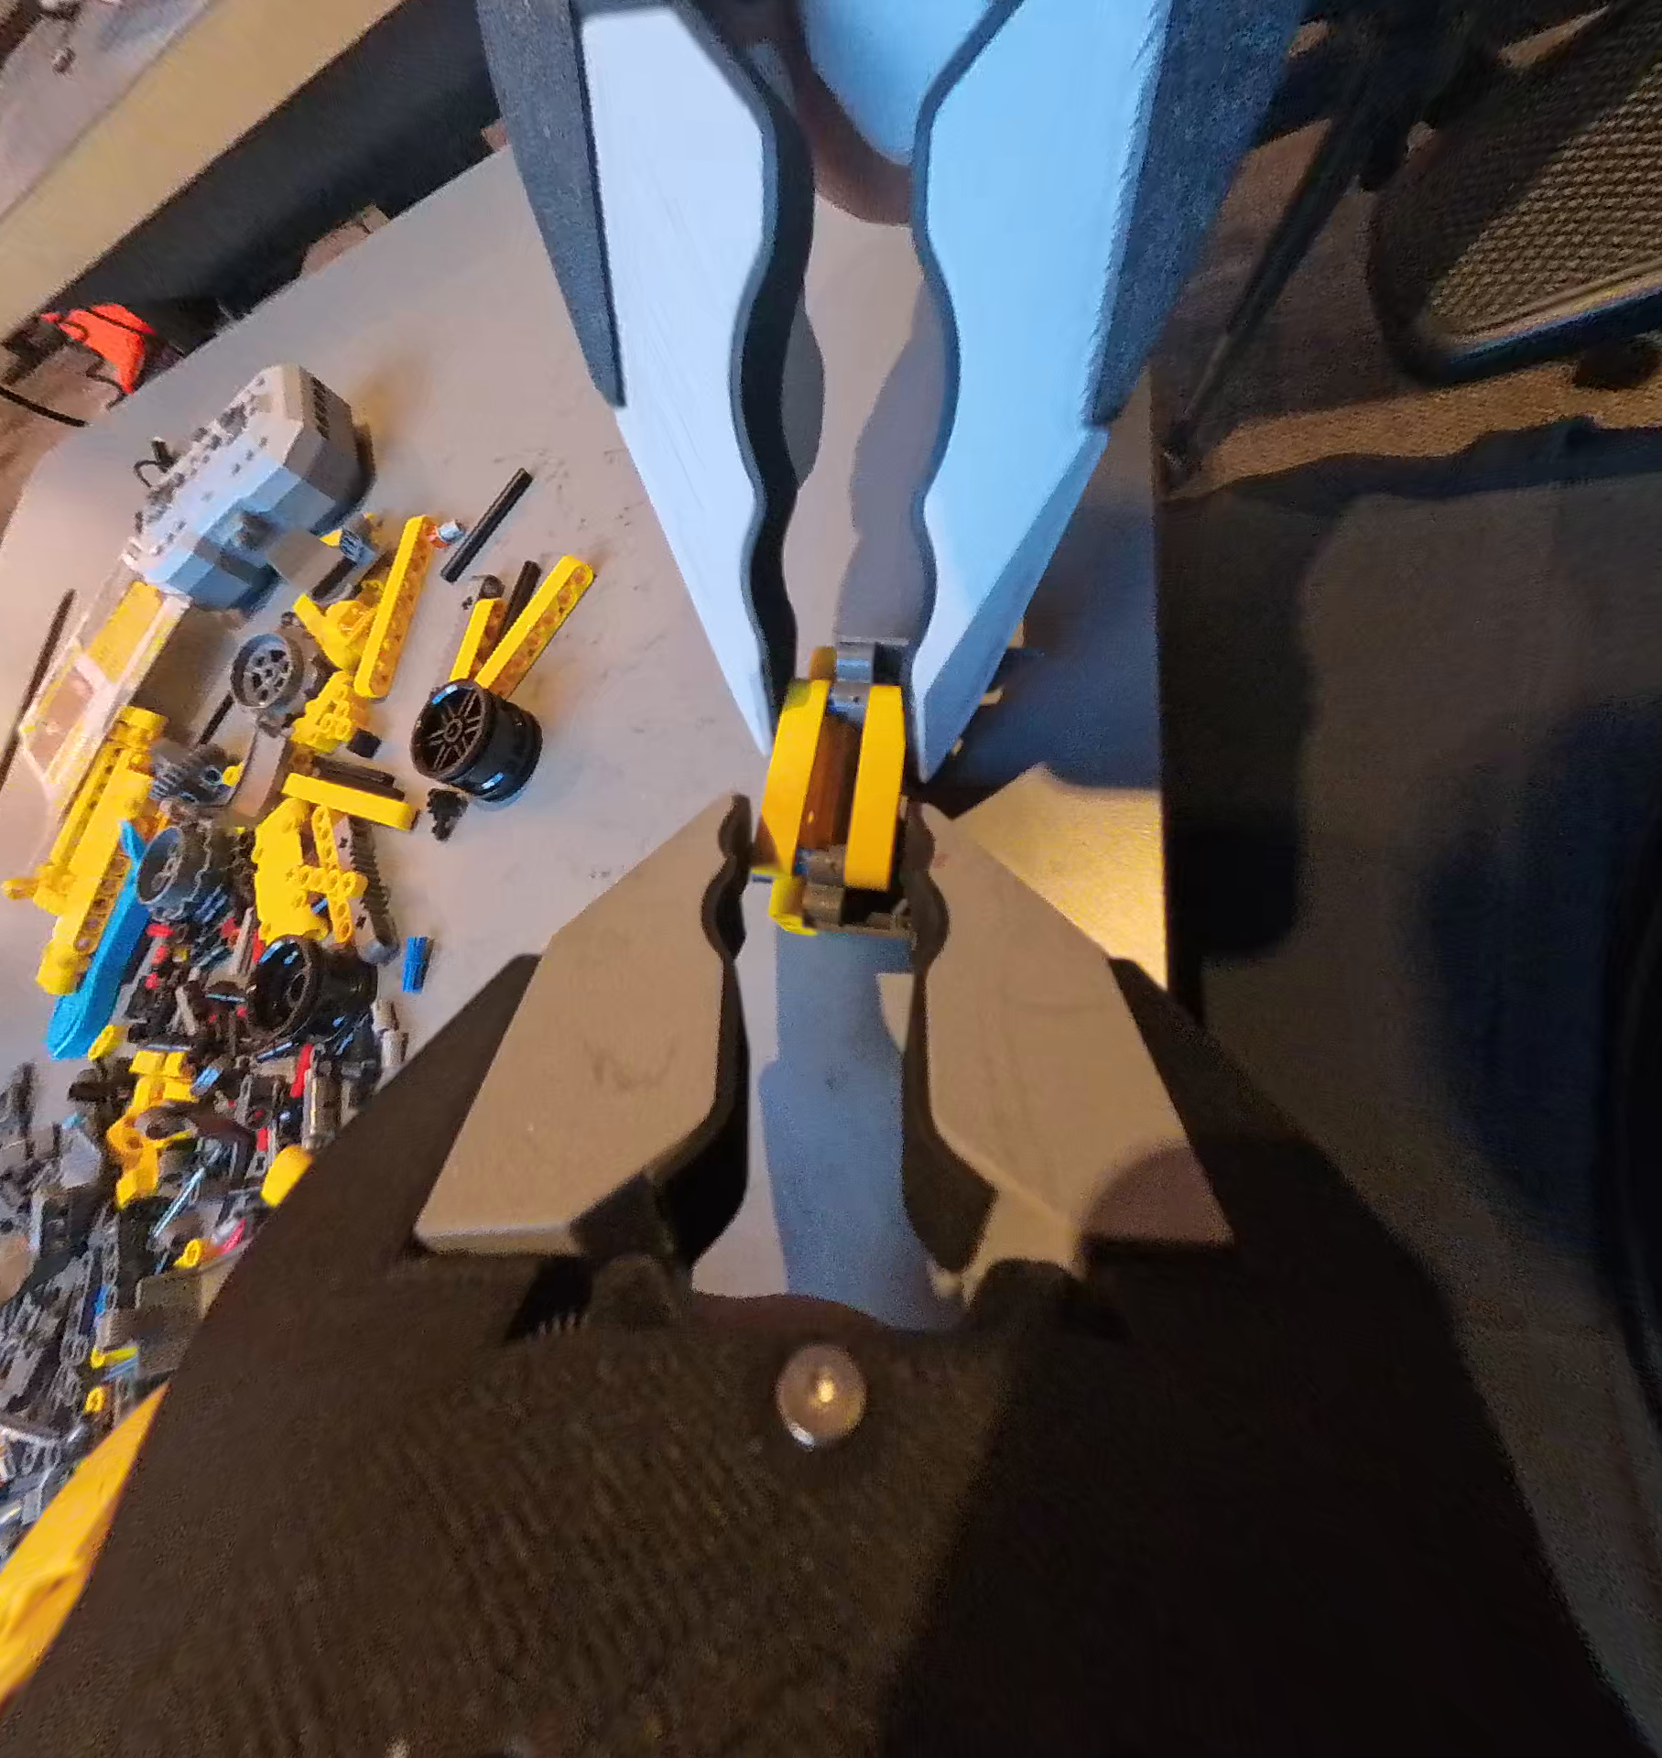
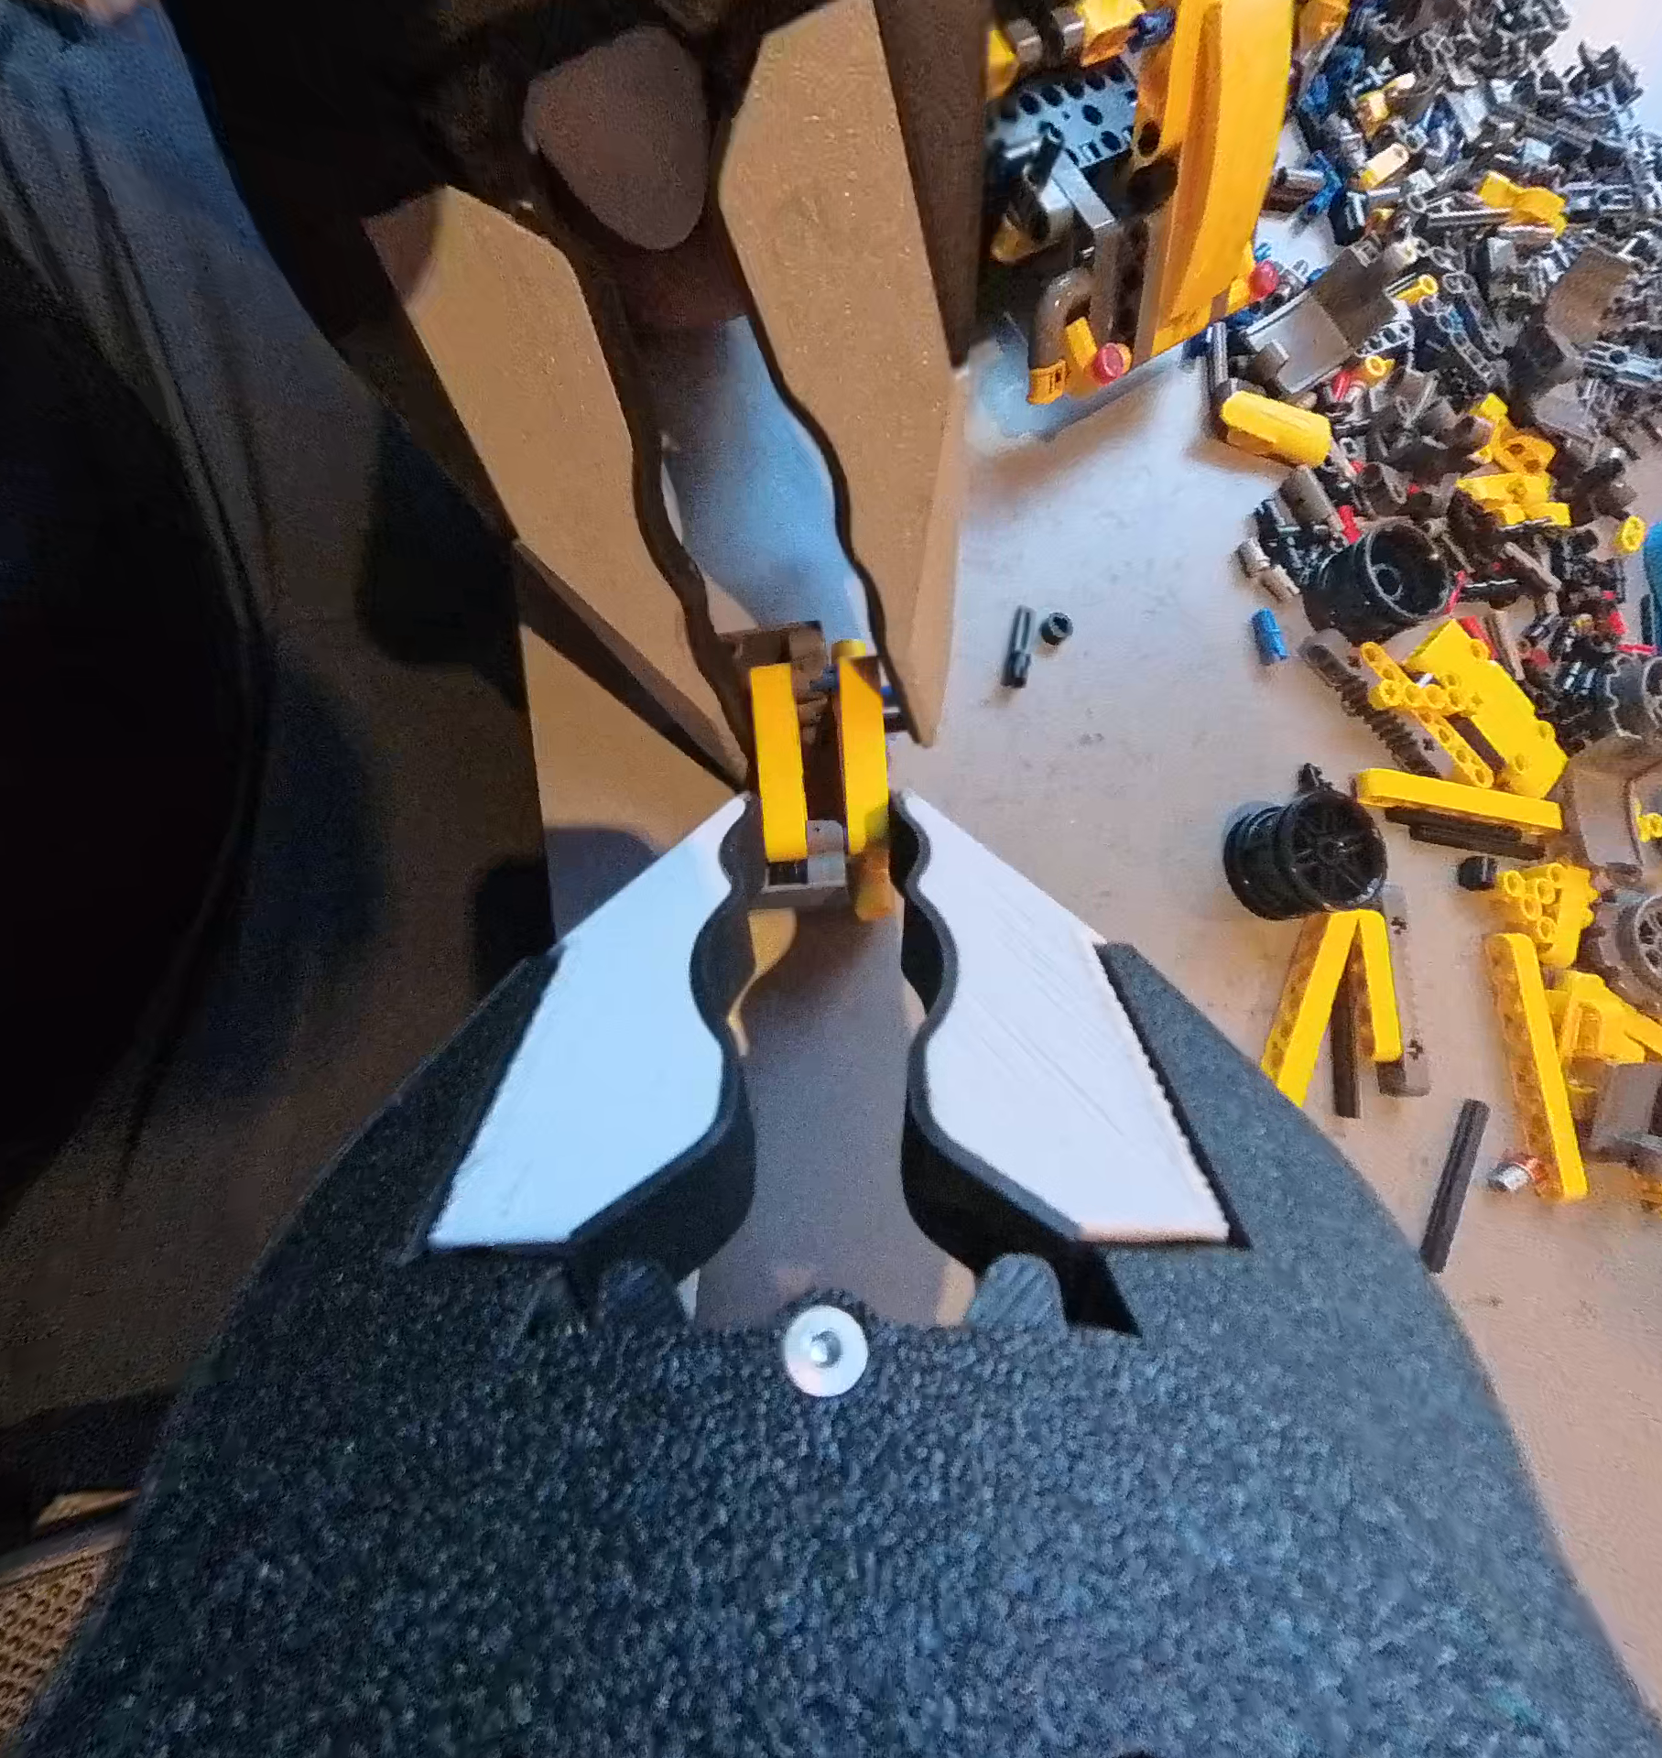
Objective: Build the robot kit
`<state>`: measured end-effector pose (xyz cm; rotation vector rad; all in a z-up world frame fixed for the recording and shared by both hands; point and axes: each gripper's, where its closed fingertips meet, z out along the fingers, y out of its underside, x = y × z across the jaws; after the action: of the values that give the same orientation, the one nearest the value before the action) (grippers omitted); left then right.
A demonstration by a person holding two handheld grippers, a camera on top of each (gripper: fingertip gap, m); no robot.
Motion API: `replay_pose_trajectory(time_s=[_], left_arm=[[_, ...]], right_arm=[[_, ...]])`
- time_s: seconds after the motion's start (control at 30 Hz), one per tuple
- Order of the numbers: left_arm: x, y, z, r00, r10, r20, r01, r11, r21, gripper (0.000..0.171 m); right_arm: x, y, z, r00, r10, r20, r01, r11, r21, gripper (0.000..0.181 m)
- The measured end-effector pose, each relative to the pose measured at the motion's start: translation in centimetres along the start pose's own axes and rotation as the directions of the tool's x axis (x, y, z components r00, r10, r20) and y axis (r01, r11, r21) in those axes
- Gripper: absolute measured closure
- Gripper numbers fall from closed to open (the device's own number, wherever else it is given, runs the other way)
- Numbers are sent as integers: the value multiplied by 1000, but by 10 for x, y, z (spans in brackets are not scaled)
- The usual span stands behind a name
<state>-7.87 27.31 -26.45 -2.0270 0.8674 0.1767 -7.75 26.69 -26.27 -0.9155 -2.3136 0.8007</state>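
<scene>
A small yellow and grey brick assembly (image 1: 789,790) hangs in the air above the table edge, gripped from both ends. My left gripper (image 1: 825,856), with tan fingers, is shut on its near end. My right gripper (image 1: 846,742), with white fingers, comes in from the opposite side and is shut on its far end. In the right wrist view the same assembly (image 2: 777,761) sits between my right gripper (image 2: 819,837) and the left gripper (image 2: 827,752), tips almost meeting.
A pale table (image 1: 522,400) carries a spread of loose yellow, black and grey building pieces (image 1: 237,951), black wheels (image 1: 473,734) (image 2: 1307,854), a blue piece (image 1: 94,980), a grey block (image 1: 256,485) and a larger yellow build (image 2: 1198,190). Dark fabric (image 2: 94,761) lies beyond the table edge.
</scene>
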Motion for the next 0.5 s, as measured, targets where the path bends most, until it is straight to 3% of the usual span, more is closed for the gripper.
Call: replay_pose_trajectory(time_s=[0.27, 0.37, 0.5], left_arm=[[-3, 7, -9, 995, 84, 59, -81, 995, -56, 142], [-1, 5, -10, 999, 6, 42, -5, 1000, -19, 145], [-3, 3, -7, 998, -2, 60, 3, 1000, -15, 145]], right_arm=[[2, -3, 4, 1000, 5, -9, -5, 1000, 5, 155], [0, -5, 2, 1000, -1, -15, 1, 1000, 12, 155], [3, -6, 3, 994, -88, -63, 86, 996, -33, 155]])
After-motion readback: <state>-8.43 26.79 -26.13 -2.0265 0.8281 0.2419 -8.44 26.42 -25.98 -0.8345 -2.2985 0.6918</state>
